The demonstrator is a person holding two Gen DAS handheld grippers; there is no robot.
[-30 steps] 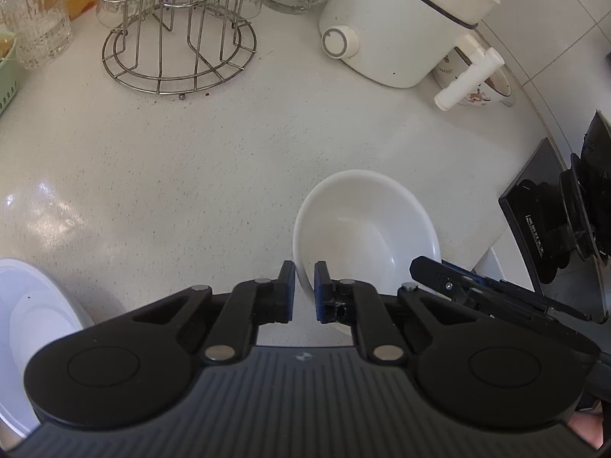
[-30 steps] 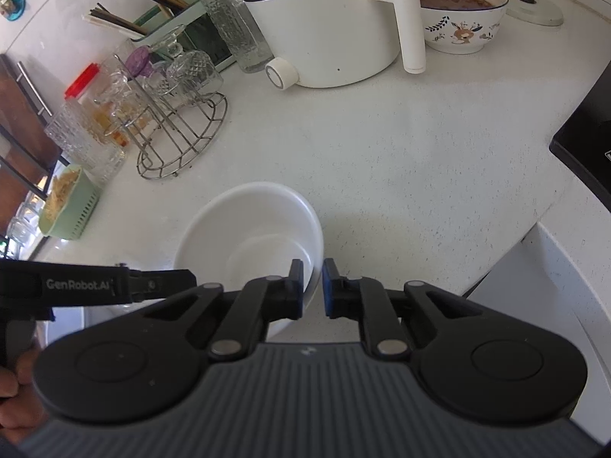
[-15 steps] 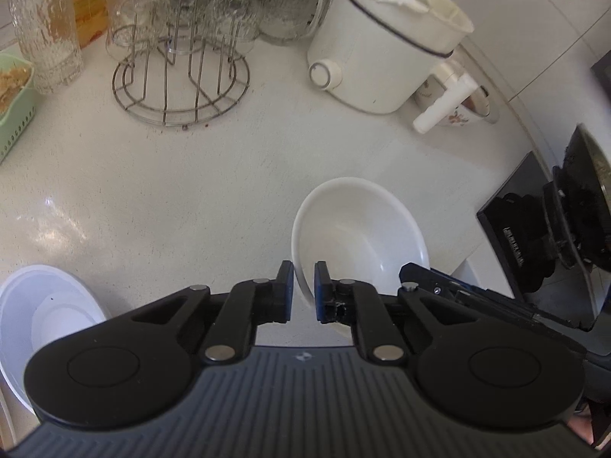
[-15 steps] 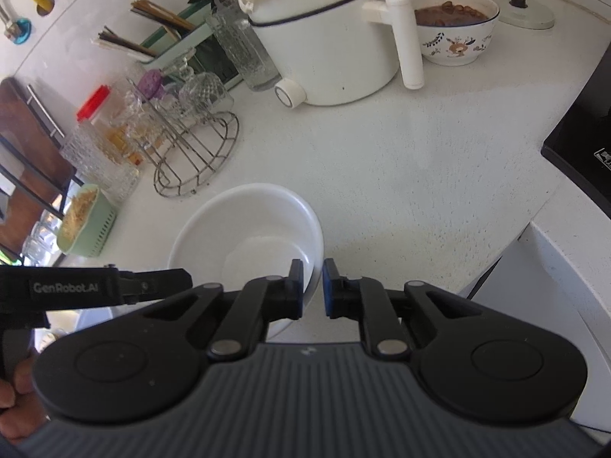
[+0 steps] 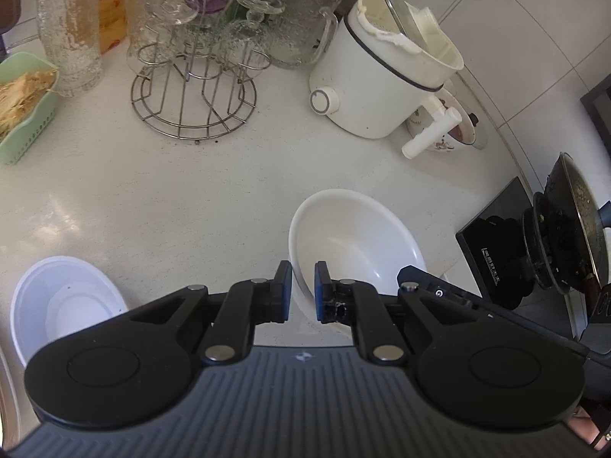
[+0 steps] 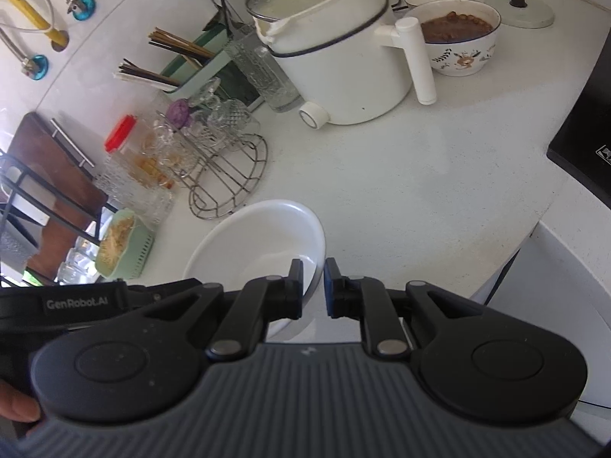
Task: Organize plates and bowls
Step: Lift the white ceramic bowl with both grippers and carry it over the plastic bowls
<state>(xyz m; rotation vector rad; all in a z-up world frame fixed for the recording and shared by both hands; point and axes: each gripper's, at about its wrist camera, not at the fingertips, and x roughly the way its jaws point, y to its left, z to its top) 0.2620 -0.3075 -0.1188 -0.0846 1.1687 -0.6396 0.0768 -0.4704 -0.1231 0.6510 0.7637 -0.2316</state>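
A white bowl [image 5: 355,244] is held between both grippers above the white counter. My left gripper [image 5: 303,286] is shut on its near-left rim. My right gripper [image 6: 313,286] is shut on the opposite rim of the same bowl [image 6: 259,244]. The right gripper's body shows in the left wrist view [image 5: 439,294] at the bowl's right. A second white bowl [image 5: 65,305] sits on the counter at the lower left of the left wrist view.
A wire glass rack [image 5: 191,87], glass jars, a green basket [image 5: 23,107], a white electric pot [image 5: 382,80], a patterned bowl of food [image 6: 458,38] and a black stove [image 5: 496,263] with a pan stand around the counter [image 6: 401,175].
Both grippers have risen with the white bowl, so the counter and its objects look farther away. The grips on the rim are unchanged.
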